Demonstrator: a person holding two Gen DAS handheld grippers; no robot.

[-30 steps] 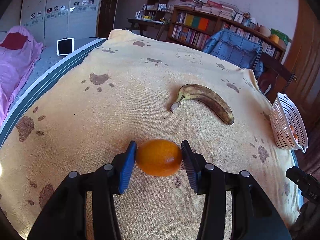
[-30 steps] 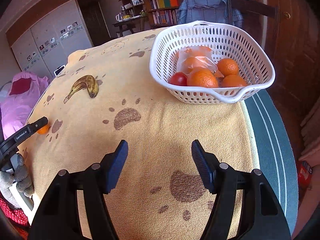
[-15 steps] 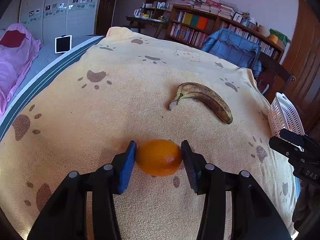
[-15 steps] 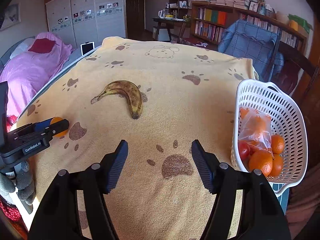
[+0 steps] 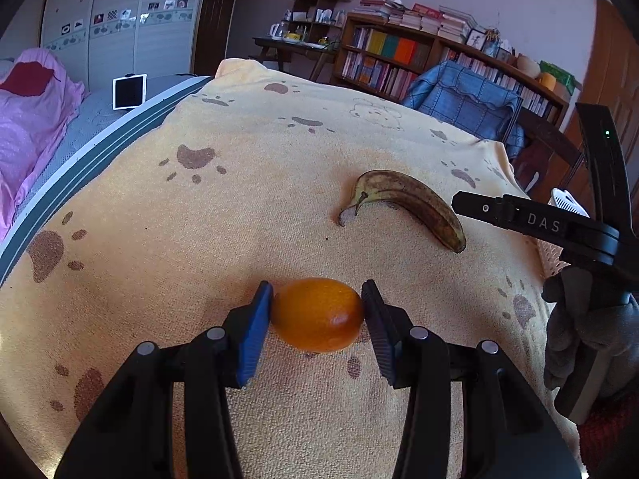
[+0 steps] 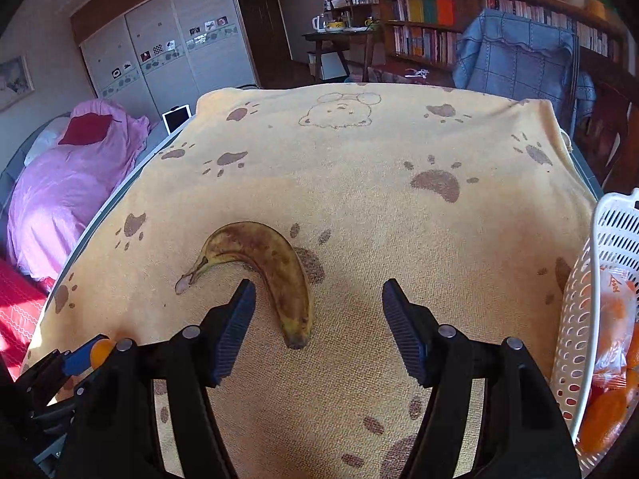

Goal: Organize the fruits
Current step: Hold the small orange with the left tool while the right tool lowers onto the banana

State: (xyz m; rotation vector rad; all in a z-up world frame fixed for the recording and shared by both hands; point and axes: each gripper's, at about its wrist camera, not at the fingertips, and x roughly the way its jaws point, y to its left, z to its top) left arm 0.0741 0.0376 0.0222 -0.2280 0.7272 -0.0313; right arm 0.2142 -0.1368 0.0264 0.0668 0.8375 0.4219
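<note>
A brown-spotted yellow banana [image 6: 263, 263] and an orange fruit [image 5: 318, 314] lie on yellow cloth [image 5: 247, 215] printed with brown paw marks.

The right gripper [image 6: 315, 311] has travelled away from the white perforated plastic basket [image 6: 579, 319], which now shows only at the right edge of its view. The brown-spotted yellow banana [image 6: 275, 267] now lies just before its open jaws. From the left wrist, this gripper [image 5: 519, 217] has entered, covering the basket.
</note>
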